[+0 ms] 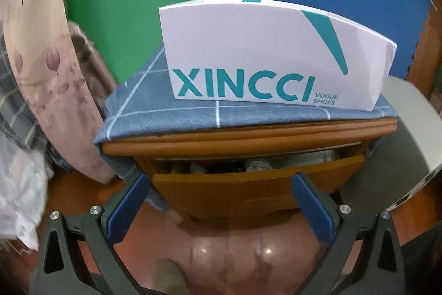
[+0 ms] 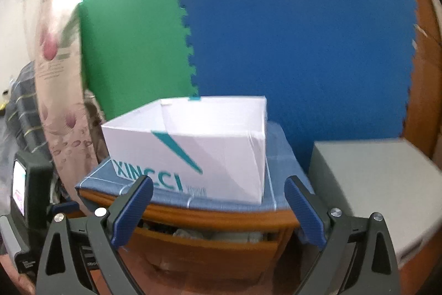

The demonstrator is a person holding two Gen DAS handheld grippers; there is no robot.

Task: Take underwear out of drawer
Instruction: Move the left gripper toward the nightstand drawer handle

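With both grippers, left gripper [image 1: 218,190] and right gripper [image 2: 218,195], spread empty near the part-open drawer [image 1: 257,179], we judge reaching in for underwear [image 1: 258,164] comes next.

- The drawer [image 1: 257,179] stands pulled partway out – the slot between its front panel and the cabinet top [image 1: 248,133] is narrow, with crumpled clothes [image 1: 257,165] filling it.
- A white shoe box [image 1: 270,57] occupies most of the cloth-covered top.
- Hanging floral fabric [image 1: 55,73] crowds the left; a grey box [image 2: 373,184] sits close on the right.
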